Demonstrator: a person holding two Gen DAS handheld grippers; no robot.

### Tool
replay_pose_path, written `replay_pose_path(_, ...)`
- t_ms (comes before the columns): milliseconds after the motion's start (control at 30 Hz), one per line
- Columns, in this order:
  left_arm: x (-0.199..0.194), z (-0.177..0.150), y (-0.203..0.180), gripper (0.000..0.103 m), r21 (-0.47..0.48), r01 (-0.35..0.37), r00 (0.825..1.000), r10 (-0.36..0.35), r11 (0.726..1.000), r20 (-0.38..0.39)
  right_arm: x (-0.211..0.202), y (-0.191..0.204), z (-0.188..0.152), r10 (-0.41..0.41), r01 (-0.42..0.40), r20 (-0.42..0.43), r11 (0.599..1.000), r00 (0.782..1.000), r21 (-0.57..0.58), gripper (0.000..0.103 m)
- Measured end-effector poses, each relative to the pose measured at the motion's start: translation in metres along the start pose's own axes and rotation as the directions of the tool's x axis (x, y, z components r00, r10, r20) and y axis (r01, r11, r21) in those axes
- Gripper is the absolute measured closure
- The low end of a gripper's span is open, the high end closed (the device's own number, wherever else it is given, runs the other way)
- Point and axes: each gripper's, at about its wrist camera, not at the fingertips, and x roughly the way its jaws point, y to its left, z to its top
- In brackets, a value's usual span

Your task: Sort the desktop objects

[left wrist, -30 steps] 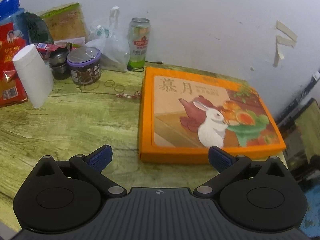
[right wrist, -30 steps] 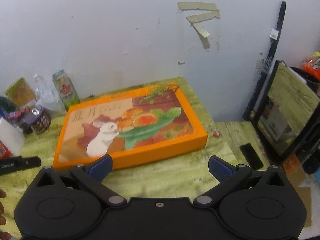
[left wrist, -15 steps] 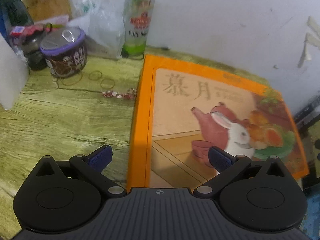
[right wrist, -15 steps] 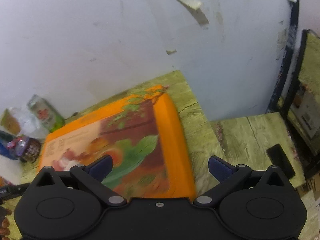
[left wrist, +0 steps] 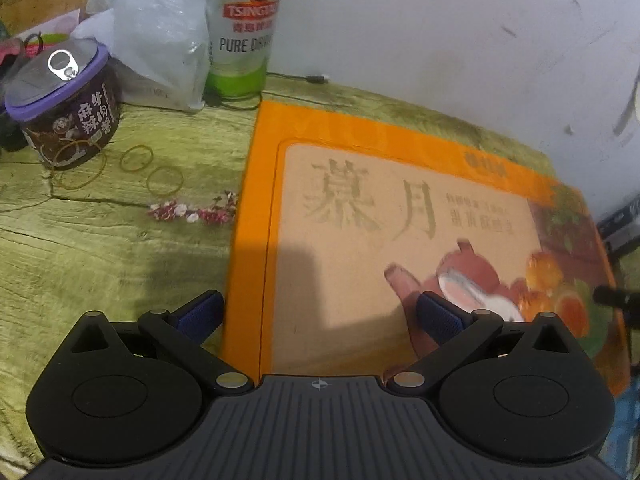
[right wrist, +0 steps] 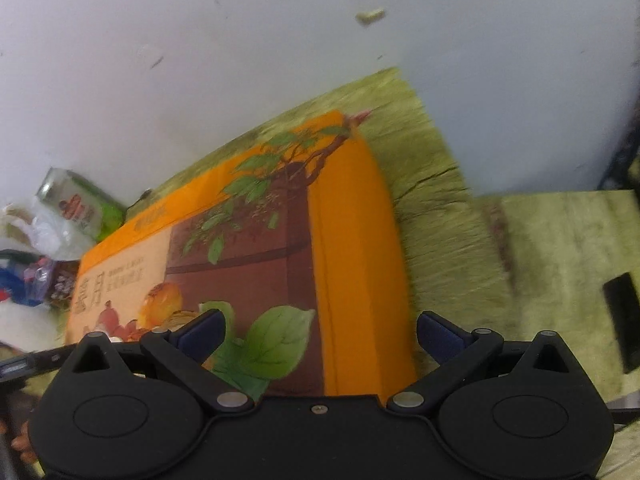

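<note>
I straddle each end of the orange box (left wrist: 400, 216) with my left tool (left wrist: 318, 312) and right tool (right wrist: 318, 332), both wide open and empty, seemingly poised for a two-sided grip.

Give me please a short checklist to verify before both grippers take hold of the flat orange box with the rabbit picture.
1. Left gripper open, astride the left edge of the flat orange cardboard box: ok.
2. Right gripper open, astride the box's right edge: ok.
3. Fingers touching the box: cannot tell.
4. Box lid free of other things: ok.
5. Small pink-and-white beaded trinket apart from the box's left edge: not ok, it lies against it.
6. Tall green drink can apart from the box's far corner: ok, but close.
</note>
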Motion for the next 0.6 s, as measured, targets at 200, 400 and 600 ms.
replay_pose_path(200,0.003,0.003,0.004,0.000,-0.040,0.008,1.000,-0.008,0.999,0.002,0.008,0.003,0.005,0.018,-0.018,-0.032,1.000,0.999,-0.013,0.000)
replay_pose_path(400,0.004,0.007,0.003,0.000,-0.054,-0.001,1.000,0.002,0.999,0.016,0.011,0.005,0.010,0.012,-0.012,-0.026,1.000,1.000,-0.008,0.000)
replay_pose_path(600,0.001,0.007,0.005,0.000,-0.051,-0.008,1.000,0.009,0.999,0.022,0.012,0.004,0.014,0.007,-0.007,-0.017,1.000,1.000,0.002,0.000)
